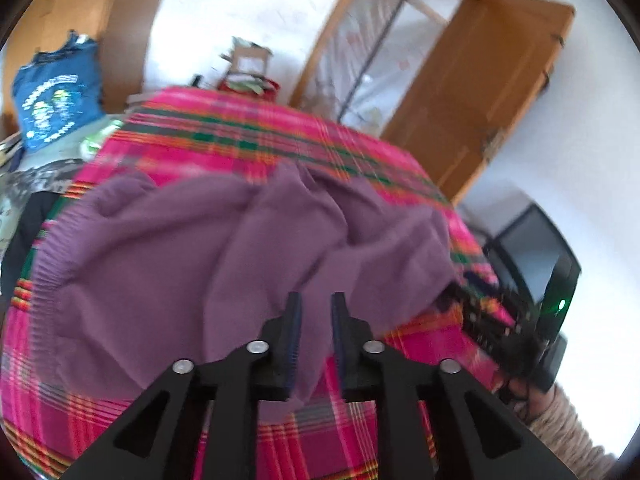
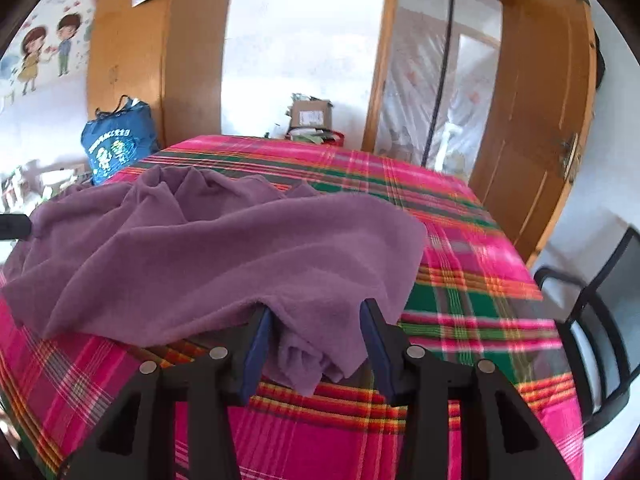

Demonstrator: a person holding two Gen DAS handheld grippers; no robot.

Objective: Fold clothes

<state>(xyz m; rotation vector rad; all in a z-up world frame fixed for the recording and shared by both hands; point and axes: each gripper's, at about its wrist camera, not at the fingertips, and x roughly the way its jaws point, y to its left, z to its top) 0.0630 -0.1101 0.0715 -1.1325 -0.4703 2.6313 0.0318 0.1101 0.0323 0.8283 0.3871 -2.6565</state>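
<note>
Nearest the lens, the left claw (image 1: 316, 312) has its jaws a narrow gap apart over the near hem of the purple garment (image 1: 224, 248); nothing is seen pinched between them, though cloth lies directly below. Right claw (image 2: 316, 320) stands wider, a hanging fold of the same garment between its pads (image 2: 260, 340); whether they press on it cannot be told. Garment lies rumpled on the plaid-covered surface (image 2: 460, 280), bunched toward its near side.

Assessment: fleece-like cloth, soft, light, limp, not slippery or fragile; it will sag and drag. Best hold is at hem corners, not mid-panel.

Surroundings: blue printed bag (image 2: 116, 148) and loose clutter off the far left edge, cardboard box (image 2: 312, 116) beyond the far edge, black chair (image 2: 600, 320) at right, wooden door (image 2: 540, 120) open. None obstructs the fold; far plaid is free.
</note>
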